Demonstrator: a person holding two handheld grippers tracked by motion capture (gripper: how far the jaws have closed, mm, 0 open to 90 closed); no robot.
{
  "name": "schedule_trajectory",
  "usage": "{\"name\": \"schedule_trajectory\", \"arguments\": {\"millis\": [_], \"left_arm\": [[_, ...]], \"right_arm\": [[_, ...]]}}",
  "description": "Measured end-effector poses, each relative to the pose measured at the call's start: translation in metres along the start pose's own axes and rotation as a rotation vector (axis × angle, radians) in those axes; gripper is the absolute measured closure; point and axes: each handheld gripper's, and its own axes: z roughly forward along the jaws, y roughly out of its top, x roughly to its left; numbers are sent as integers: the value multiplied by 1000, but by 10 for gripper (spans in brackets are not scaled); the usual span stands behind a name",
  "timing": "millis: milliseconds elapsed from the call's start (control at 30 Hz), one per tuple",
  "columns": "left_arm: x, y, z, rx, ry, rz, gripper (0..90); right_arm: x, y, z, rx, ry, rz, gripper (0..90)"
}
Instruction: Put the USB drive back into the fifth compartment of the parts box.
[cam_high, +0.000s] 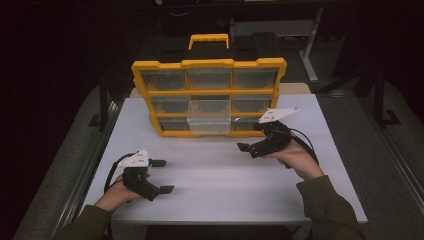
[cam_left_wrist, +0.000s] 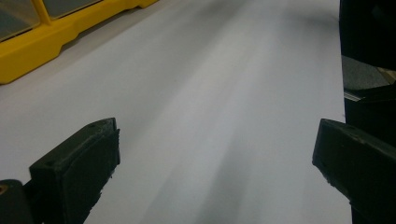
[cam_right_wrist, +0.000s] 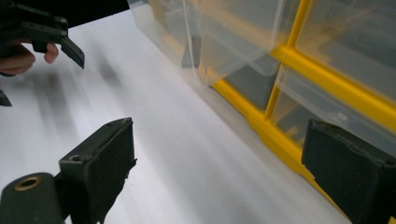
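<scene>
Drawer (cam_high: 210, 116), the clear middle one of the yellow organizer (cam_high: 209, 64), juts out of its frame at the far side of the white table (cam_high: 220, 185), just left of the right gripper (cam_high: 248, 149). That gripper's jaws are spread wide with nothing between them, low over the table before the cabinet's bottom row. Left gripper (cam_high: 162, 176) rests well apart near the table's front left, jaws likewise released and empty.

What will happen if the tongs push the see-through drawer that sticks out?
The clear drawer will probably slide back easily; it looks like thin, light plastic. It seems stiff, yet might crack if squeezed hard. The yellow organizer stands upright, so a hard shove could tip it.
</scene>
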Motion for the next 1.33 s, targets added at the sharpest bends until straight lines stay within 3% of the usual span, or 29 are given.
{"name": "schedule_trajectory", "arguments": {"millis": [433, 933, 1133, 1333], "left_arm": [[-1, -1, -1, 0, 3, 0, 1], [-1, -1, -2, -3, 8, 1, 1], [-2, -1, -3, -1, 12, 5, 1], [-2, -1, -3, -2, 15, 6, 1]], "right_arm": [[1, -44, 2, -7, -45, 50, 89], [4, -96, -13, -4, -69, 115, 90], [5, -109, -17, 4, -74, 122, 90], [5, -112, -18, 4, -74, 125, 90]]}}
